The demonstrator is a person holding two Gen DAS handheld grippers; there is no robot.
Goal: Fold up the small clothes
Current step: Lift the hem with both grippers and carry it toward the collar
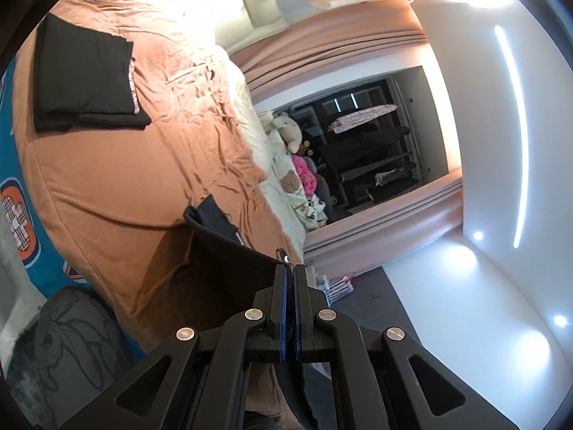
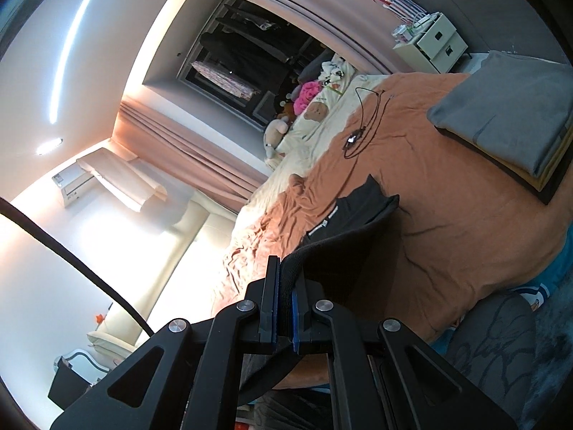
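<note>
A small black garment [image 1: 229,251] with a white-lettered waistband hangs stretched above the orange bedspread [image 1: 118,179]. My left gripper [image 1: 293,272] is shut on one edge of it, the cloth pinched between the blue pads. My right gripper [image 2: 286,268] is shut on the other edge, and the black garment [image 2: 351,222] spreads away from its fingers over the orange bedspread [image 2: 447,233]. Both views are rolled sideways. A folded black garment [image 1: 86,75] lies flat on the bed further off.
A stack of folded grey, yellow and black clothes [image 2: 508,122] sits on the bed. A black cable with a small device [image 2: 358,136] lies on the cover. Plush toys [image 1: 290,132] line the far edge. White drawers [image 2: 433,43] stand by the curtain. A grey cushion [image 1: 71,344] rests near me.
</note>
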